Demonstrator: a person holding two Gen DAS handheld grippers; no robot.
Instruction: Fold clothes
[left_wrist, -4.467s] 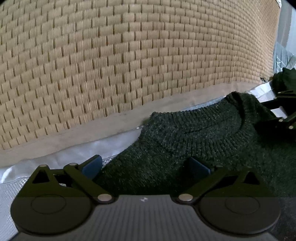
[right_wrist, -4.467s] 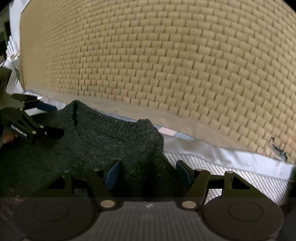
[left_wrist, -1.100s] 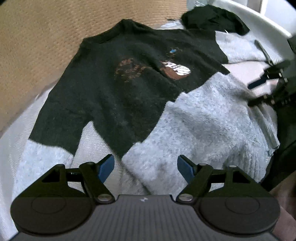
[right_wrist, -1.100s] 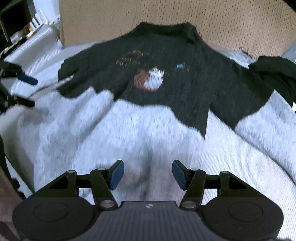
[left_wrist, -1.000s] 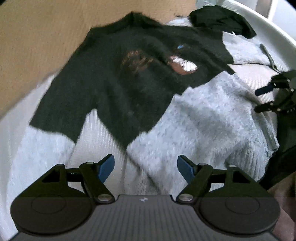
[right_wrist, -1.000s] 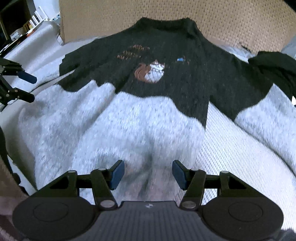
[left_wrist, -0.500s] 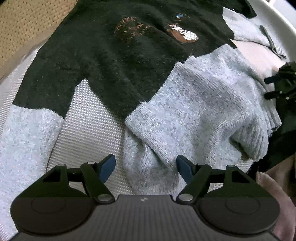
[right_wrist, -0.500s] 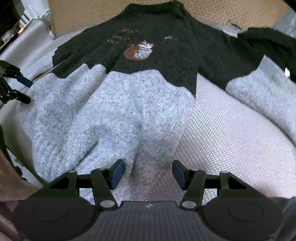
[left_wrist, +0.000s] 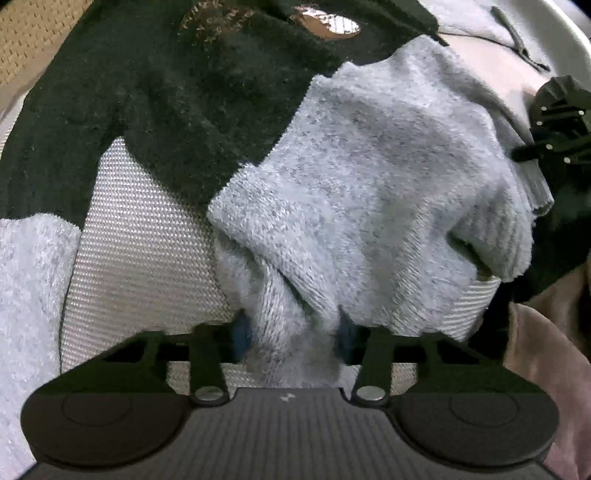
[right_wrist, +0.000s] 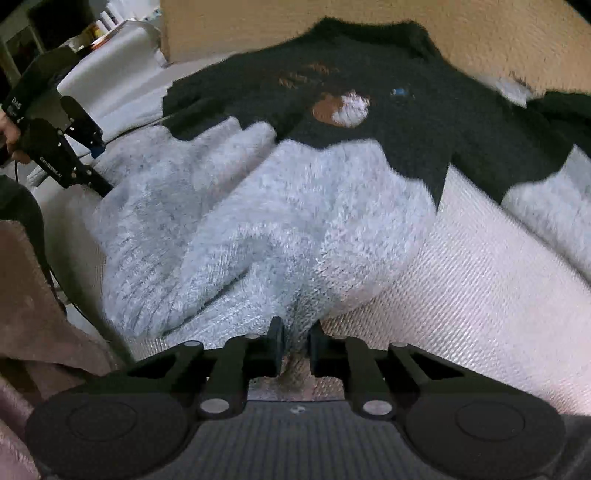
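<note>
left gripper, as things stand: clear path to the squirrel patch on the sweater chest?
Probably not. The left gripper is shut on the sweater's grey hem, and bunched grey knit is heaped between it and the squirrel patch. It would likely have to release first.

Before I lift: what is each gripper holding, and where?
Both grip the sweater at its grey hem: left gripper on one bunched corner, right gripper on the other.
</note>
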